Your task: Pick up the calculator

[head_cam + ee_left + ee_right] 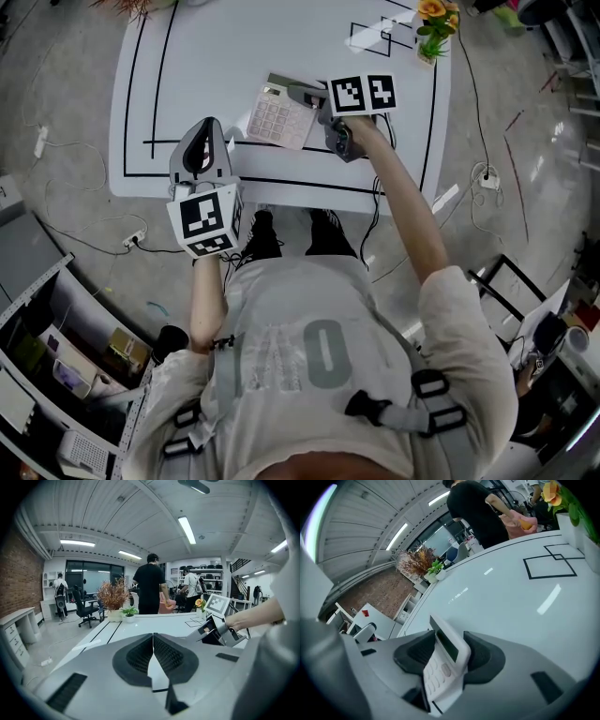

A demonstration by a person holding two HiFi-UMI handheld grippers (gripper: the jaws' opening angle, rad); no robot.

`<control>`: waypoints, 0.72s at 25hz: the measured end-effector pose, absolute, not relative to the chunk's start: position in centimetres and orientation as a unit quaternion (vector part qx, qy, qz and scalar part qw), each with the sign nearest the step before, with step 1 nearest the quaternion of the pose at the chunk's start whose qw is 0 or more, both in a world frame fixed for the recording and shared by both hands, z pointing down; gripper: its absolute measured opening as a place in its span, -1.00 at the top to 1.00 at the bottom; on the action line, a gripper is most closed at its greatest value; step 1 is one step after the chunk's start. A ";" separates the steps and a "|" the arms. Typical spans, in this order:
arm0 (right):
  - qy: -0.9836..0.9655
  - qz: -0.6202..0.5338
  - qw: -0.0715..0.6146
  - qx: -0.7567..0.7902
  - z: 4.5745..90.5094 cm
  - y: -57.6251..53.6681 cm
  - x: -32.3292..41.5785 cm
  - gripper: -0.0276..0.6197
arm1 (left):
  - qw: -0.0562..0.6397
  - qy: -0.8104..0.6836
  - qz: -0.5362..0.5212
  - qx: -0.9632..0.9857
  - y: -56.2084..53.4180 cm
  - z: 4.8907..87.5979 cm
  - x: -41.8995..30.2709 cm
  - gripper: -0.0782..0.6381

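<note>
The calculator [278,117] sits near the front edge of the white table [187,75], by the black outline lines, its right end taken up by the right gripper [305,95]. In the right gripper view the jaws are clamped on it – one pad against the keypad face, the other against the back – and it stands tilted between them, display end pointing away over the tabletop. The left gripper [206,124] hovers over the table's front edge, well to the left of the calculator, with nothing in it; in its own view the two dark pads [138,656] meet along a single line – jaws together. A small vase of orange flowers [433,28] stands at the table's far right corner.
</note>
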State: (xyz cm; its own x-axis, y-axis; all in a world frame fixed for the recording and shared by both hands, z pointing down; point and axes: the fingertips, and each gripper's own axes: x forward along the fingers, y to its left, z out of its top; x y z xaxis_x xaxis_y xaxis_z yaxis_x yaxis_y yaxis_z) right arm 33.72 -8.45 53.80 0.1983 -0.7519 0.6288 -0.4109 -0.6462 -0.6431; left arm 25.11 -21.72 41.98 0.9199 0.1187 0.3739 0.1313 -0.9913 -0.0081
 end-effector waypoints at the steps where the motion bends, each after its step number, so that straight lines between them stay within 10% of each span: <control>1: 0.386 -0.503 0.169 -0.755 53.8 -8.5 33.7 0.31 | 0.017 -0.064 -0.191 -0.979 -21.7 42.1 25.1 0.72; 18: 0.387 -0.446 0.297 -0.750 52.2 -10.2 33.5 0.69 | 0.024 -0.060 -0.204 -0.977 -21.6 42.6 24.6 0.72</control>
State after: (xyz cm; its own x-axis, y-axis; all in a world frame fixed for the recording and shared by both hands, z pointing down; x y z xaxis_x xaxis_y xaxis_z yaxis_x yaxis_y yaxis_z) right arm 33.54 -10.22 52.15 0.3014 -0.8459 0.4399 -0.3159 -0.5239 -0.7910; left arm 24.58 -21.57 42.65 0.9092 0.1084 0.4020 0.1277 -0.9916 -0.0213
